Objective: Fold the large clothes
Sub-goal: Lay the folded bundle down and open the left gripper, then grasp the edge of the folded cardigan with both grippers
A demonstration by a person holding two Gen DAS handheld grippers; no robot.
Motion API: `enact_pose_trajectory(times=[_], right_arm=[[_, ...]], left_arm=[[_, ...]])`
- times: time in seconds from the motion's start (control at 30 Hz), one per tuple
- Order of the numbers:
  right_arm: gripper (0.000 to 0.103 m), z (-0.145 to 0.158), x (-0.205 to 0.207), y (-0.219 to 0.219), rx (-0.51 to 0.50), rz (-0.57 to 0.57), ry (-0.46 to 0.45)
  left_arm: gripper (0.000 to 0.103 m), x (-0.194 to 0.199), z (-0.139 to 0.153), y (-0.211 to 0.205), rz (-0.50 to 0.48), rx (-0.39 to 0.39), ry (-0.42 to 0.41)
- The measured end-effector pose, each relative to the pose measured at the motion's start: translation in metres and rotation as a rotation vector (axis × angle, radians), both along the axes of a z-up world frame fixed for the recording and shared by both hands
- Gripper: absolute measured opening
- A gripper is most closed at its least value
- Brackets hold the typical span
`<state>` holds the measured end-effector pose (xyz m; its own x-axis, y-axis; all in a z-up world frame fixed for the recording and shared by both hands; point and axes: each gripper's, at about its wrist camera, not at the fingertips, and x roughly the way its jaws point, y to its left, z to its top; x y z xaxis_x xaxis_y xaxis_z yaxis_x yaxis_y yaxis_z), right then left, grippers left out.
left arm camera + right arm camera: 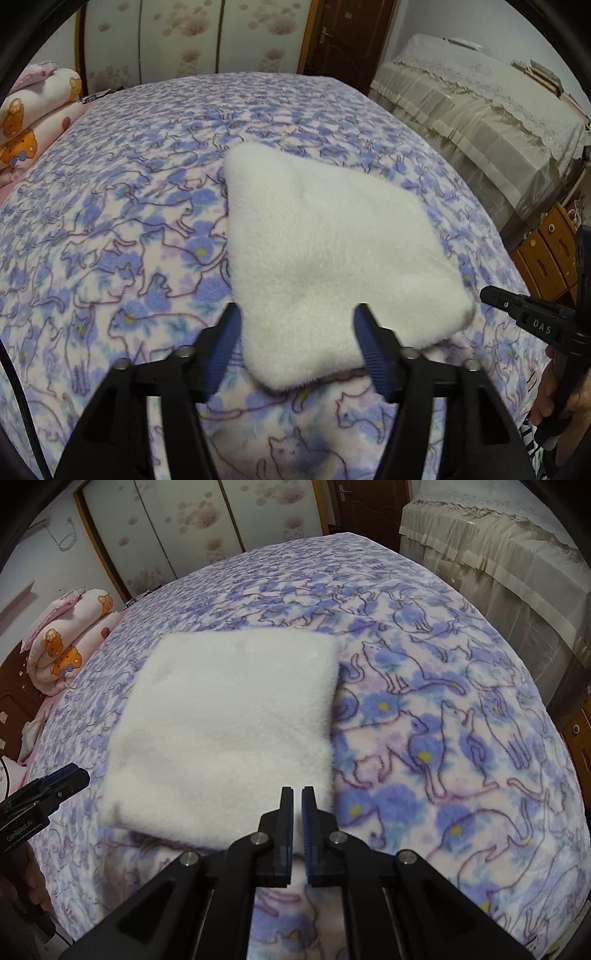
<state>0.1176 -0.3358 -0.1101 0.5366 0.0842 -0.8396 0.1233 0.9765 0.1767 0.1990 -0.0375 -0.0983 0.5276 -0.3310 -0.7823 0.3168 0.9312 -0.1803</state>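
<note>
White fleece, the folded garment (332, 258) lies as a compact square on the bed (110, 221), on its cat-print blanket. The left tool (299, 332) stands open over the near edge, gripping nothing; the right tool (297, 805) is closed and empty. Folding looks finished; next probably calls only for backing away.
</note>
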Motion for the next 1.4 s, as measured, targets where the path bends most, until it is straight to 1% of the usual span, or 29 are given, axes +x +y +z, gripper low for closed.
enact_pose_trajectory(times=[0.03,0.07,0.1,0.13,0.2,0.27,0.3,0.33,0.37,0.4,0.43,0.57,0.63,0.67,0.77,0.8,0.83,1.03,1.13,1.23,1.27,1.4], right_arm=[[0.017,0.006,-0.004,0.003,-0.002,0.005,-0.004],[0.022,0.012,-0.008,0.006,-0.005,0.011,-0.01],[0.032,0.018,-0.011,0.008,-0.007,0.015,-0.018],[0.037,0.024,-0.016,0.011,-0.01,0.019,-0.03],[0.04,0.036,-0.022,0.016,-0.014,0.029,-0.046],[0.042,0.047,-0.028,0.019,-0.009,0.037,-0.056],[0.045,0.052,-0.03,0.02,-0.004,0.043,-0.062],[0.052,0.056,-0.033,0.021,0.001,0.049,-0.064],[0.057,0.06,-0.035,0.023,0.004,0.056,-0.064],[0.066,0.064,-0.037,0.025,0.01,0.066,-0.073],[0.072,0.068,-0.04,0.026,0.013,0.073,-0.085],[0.075,0.08,-0.048,0.031,0.006,0.094,-0.122],[0.082,0.081,-0.049,0.032,0.007,0.098,-0.126],[0.084,0.08,-0.049,0.031,0.012,0.102,-0.127],[0.084,0.076,-0.048,0.03,0.016,0.101,-0.124],[0.084,0.074,-0.047,0.03,0.016,0.097,-0.121],[0.084,0.071,-0.046,0.028,0.018,0.094,-0.121],[0.084,0.049,-0.038,0.016,0.014,0.078,-0.126],[0.084,0.037,-0.033,0.01,0.009,0.073,-0.13],[0.084,0.024,-0.024,0.004,0.014,0.072,-0.124],[0.084,0.018,-0.02,0.002,0.019,0.072,-0.112],[0.084,-0.003,-0.002,-0.005,0.032,0.065,-0.061]], left_arm=[[0.077,-0.005,0.007,0.003,0.008,-0.009,0.0],[0.078,-0.008,0.012,0.005,0.008,-0.02,0.001],[0.078,-0.012,0.016,0.007,0.006,-0.032,0.001],[0.079,-0.017,0.022,0.008,0.006,-0.039,0.002],[0.08,-0.024,0.029,0.01,0.003,-0.037,0.005],[0.083,-0.032,0.035,0.011,0.002,-0.028,0.005],[0.085,-0.036,0.038,0.011,0.0,-0.023,0.004],[0.087,-0.04,0.041,0.012,-0.002,-0.019,0.003],[0.087,-0.042,0.043,0.011,-0.005,-0.018,0.004],[0.087,-0.045,0.045,0.011,-0.01,-0.016,0.008],[0.087,-0.047,0.047,0.011,-0.013,-0.013,0.013],[0.088,-0.052,0.049,0.01,-0.012,0.003,0.016],[0.093,-0.053,0.048,0.01,-0.006,0.006,0.017],[0.094,-0.052,0.048,0.01,-0.001,0.003,0.018],[0.096,-0.049,0.044,0.009,0.003,0.012,0.022],[0.1,-0.049,0.043,0.01,0.002,0.013,0.023],[0.102,-0.047,0.041,0.01,-0.001,0.008,0.024],[0.102,-0.033,0.023,0.008,0.001,-0.021,0.039],[0.102,-0.022,0.008,0.006,-0.005,-0.04,0.053],[0.102,-0.011,-0.004,0.005,0.021,-0.055,0.024],[0.102,-0.007,-0.008,0.005,0.021,-0.061,0.027],[0.102,0.017,-0.03,0.003,0.012,-0.092,0.098]])
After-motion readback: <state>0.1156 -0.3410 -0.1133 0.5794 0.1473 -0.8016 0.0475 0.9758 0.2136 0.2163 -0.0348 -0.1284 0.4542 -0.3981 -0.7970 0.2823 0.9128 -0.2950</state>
